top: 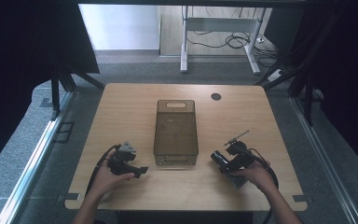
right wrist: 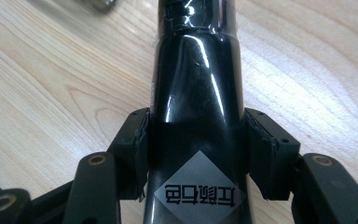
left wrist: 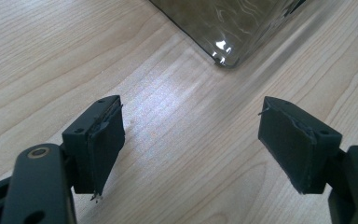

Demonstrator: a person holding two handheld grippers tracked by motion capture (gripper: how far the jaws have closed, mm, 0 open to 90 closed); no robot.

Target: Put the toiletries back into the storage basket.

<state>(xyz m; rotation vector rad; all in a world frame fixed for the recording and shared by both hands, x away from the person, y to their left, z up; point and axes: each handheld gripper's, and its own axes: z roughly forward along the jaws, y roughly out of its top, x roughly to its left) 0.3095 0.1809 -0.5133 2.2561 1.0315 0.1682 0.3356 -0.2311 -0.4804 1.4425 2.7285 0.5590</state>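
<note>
A light wooden table (top: 121,112) takes up the middle of the high view, with a small dark round hole (top: 216,96) near its far right corner. At the table's centre stands a smoky translucent plastic bin (top: 175,133), long and rectangular, with a handle slot cut into its far end wall. In the left gripper view one rounded lower corner of the bin (left wrist: 223,58) shows just ahead of the jaws, on bare wood.

The right gripper (right wrist: 196,149) is pinching a glossy black bottle (right wrist: 196,93), its two pads pressed against the bottle's sides. The bottle points away from the camera over the tabletop. It carries a grey diamond-shaped label (right wrist: 200,191) with dark characters printed on it; they appear upside down in this view and I cannot read them. In the high view the bottle (top: 219,159) sticks out to the left of the right gripper (top: 228,164), toward the bin's near right corner, and the right hand (top: 256,175) wraps the gripper from behind, low over the table.

The left gripper (left wrist: 191,140) has its jaws spread wide with nothing between them. In the high view the left hand (top: 107,179) holds the left gripper (top: 137,171) near the bin's near left corner, aimed rightward.
</note>
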